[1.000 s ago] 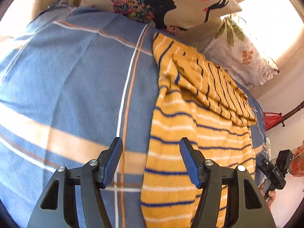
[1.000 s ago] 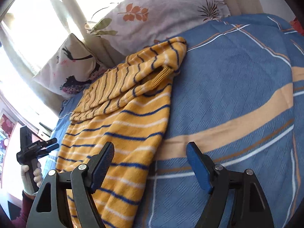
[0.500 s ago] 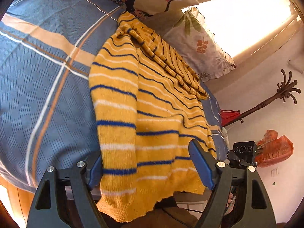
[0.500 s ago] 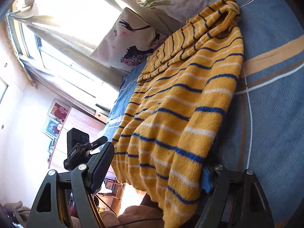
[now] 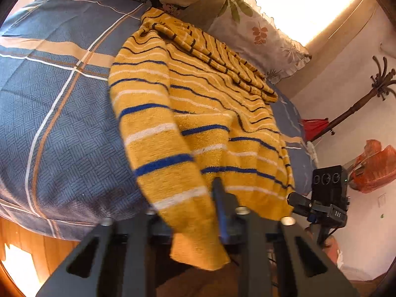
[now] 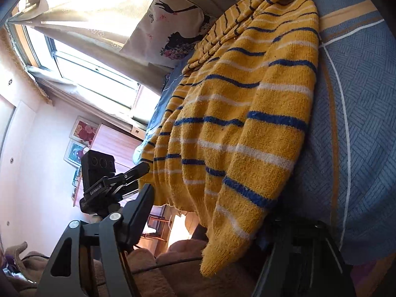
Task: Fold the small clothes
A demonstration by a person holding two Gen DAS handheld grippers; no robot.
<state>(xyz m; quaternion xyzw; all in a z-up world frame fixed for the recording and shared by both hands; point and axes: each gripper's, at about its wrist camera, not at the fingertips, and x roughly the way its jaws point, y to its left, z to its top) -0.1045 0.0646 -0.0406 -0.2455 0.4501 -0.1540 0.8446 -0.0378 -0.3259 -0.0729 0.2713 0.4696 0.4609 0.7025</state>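
Yellow knit sweater (image 5: 198, 113) with blue and white stripes, spread on the blue plaid bedspread (image 5: 61, 113), hem hanging over the bed edge. Left gripper (image 5: 195, 210) closing, pinched on the hem's corner. Right gripper (image 6: 210, 225) closing around the other corner, pads not visibly pressing. Two printed pillows (image 5: 259, 32) beyond the sweater's far end, window (image 6: 94, 74) behind.

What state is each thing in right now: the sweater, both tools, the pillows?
Yellow striped sweater: spread on the bed, top part folded over, hem hanging past the mattress edge.
Left tool: closing, pinching a sweater hem corner.
Right tool: closing, hem between its jaws, grip not yet visible.
Silhouette pillow: propped against the curtain.
Leaf-print pillow: lying at the bedhead.
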